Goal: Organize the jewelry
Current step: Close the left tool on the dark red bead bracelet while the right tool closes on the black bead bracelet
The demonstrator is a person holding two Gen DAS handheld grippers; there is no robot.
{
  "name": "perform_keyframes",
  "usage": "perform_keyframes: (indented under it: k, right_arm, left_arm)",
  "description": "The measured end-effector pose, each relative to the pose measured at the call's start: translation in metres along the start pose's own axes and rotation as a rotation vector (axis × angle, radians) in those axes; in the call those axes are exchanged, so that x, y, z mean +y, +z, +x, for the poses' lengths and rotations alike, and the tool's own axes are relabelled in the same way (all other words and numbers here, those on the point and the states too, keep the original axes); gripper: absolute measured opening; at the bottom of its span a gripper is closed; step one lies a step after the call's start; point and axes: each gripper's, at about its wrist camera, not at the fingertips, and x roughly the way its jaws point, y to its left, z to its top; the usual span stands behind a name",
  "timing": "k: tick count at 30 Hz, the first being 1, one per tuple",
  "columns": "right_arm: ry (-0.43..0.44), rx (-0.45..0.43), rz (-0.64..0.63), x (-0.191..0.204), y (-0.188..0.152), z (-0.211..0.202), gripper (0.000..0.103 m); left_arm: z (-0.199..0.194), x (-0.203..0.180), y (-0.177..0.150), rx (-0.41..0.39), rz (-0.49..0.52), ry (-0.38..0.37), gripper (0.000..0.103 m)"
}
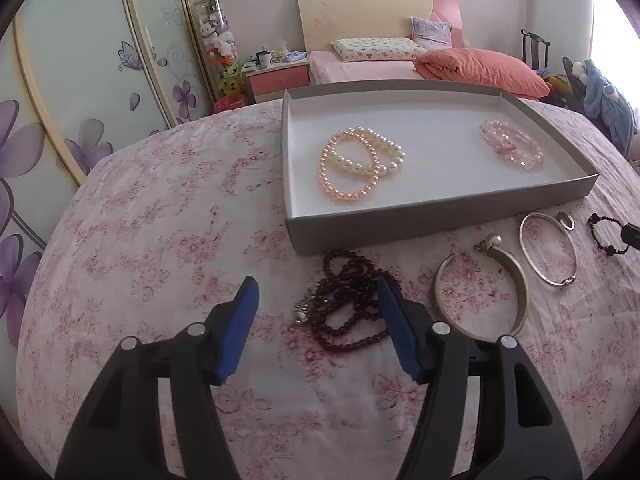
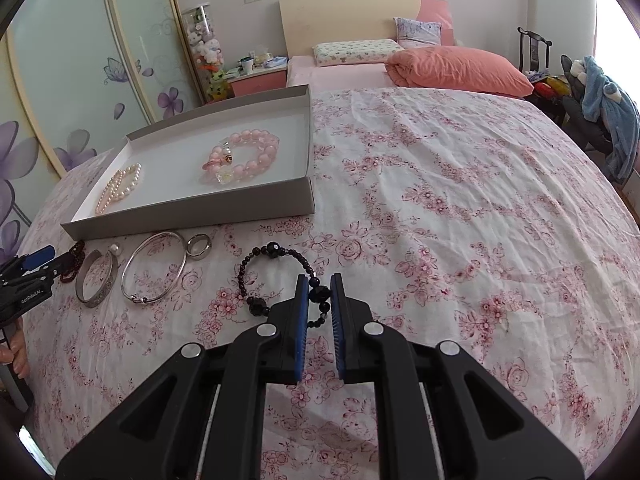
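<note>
At lower centre of the right wrist view, a black bead bracelet [image 2: 276,280] is pinched by the right gripper [image 2: 319,292]: its blue pads [image 2: 303,300] are drawn close on a large faceted bead, while the rest of the loop lies on the floral cloth [image 2: 440,200] ahead of the fingers. The same bracelet is seen at the right edge of the left wrist view [image 1: 600,236], with a dark tip of that gripper touching it.

The left gripper [image 1: 316,298] is spread wide at the bottom of its view, and a heap of dark red beads [image 1: 348,304] with a small silver charm is framed between its pads; whether the pads touch the beads cannot be told. Just to the right, a wide silver cuff [image 1: 484,292] with a pearl end is laid, then a thin silver bangle [image 1: 550,248], and a ring [image 1: 566,220] near the bangle's upper edge.

Beyond these, in the upper centre, a shallow grey tray [image 1: 400,224] is set on the cloth. Inside it, pearl bracelets [image 1: 360,160] are overlapped on the left and a pink bead bracelet [image 1: 514,146] is placed on the right, well apart.

Further back, a bed with an orange quilt [image 1: 480,66] is seen, and a floral wardrobe [image 1: 80,100] fills the left side.
</note>
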Motion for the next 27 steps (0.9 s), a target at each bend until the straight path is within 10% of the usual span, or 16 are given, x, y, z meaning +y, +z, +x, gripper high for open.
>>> perform_keyframes:
  k: [17,27]
  right_arm:
    - [0.006,0.011,-0.003,0.001,-0.001,0.004,0.012]
    - [0.016,0.006,-0.004,0.003,-0.001,0.003,0.012]
  left_arm:
    - [0.011,-0.009,0.0,0.03,0.013,-0.024,0.067]
    - [0.007,-0.013,-0.002,0.029,0.015,-0.075,0.02]
